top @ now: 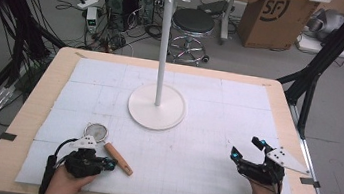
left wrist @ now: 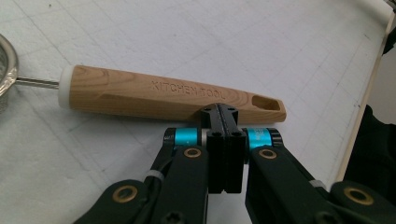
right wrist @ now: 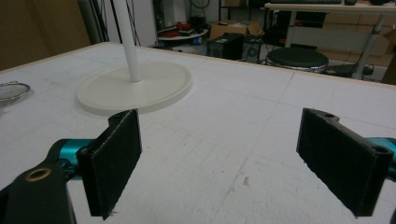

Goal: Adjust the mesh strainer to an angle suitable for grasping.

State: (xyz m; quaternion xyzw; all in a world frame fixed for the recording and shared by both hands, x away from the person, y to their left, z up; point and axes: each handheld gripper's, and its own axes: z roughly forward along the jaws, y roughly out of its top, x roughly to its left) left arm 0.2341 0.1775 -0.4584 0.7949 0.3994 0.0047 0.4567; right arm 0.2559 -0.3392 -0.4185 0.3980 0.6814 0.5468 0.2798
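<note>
Left claw (left wrist: 225, 114) beside strainer handle (left wrist: 173, 94)

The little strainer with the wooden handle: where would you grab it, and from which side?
By the wooden handle, around its middle, coming down from above. The strainer lies flat on the table, so the handle's long straight sides face outward for a claw to close across. The left claw is nearest, though its jaws are shut.
</note>
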